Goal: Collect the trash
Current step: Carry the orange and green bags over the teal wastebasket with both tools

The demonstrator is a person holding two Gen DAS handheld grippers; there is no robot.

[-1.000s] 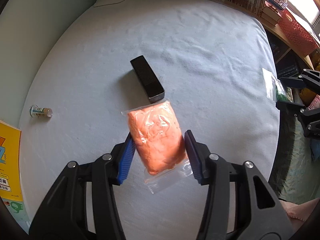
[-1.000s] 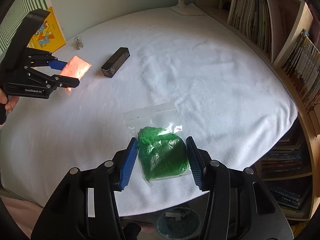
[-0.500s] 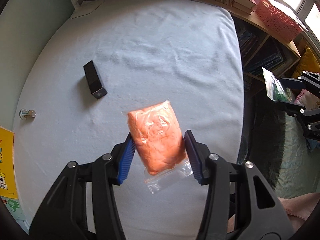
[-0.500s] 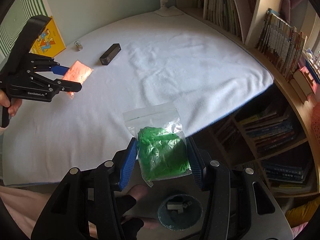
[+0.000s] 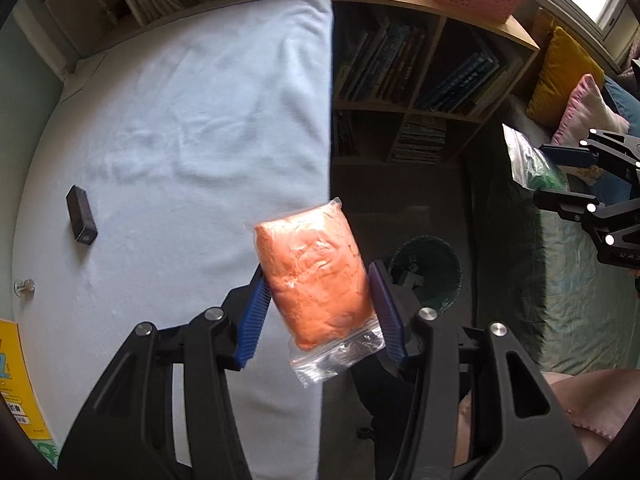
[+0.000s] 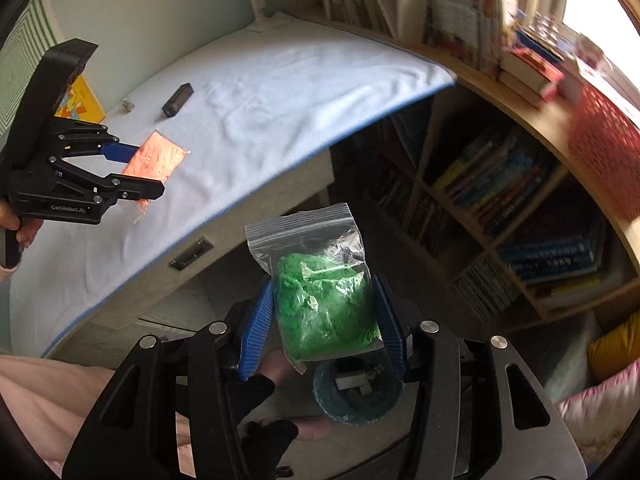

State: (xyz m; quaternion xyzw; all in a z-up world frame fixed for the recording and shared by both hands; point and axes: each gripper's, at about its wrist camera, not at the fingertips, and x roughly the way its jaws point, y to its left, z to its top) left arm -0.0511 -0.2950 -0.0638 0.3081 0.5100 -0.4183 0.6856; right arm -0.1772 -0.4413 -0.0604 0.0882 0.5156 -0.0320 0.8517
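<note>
Both bags picked up, none binned yet. Left gripper clamped part-open on orange bag; right gripper likewise on green bag. Crinkly clear zip plastic, soft lumpy fill. Round mesh bin below, on floor. Farther off on soft white cloth: rigid black box, small bottle.
</note>
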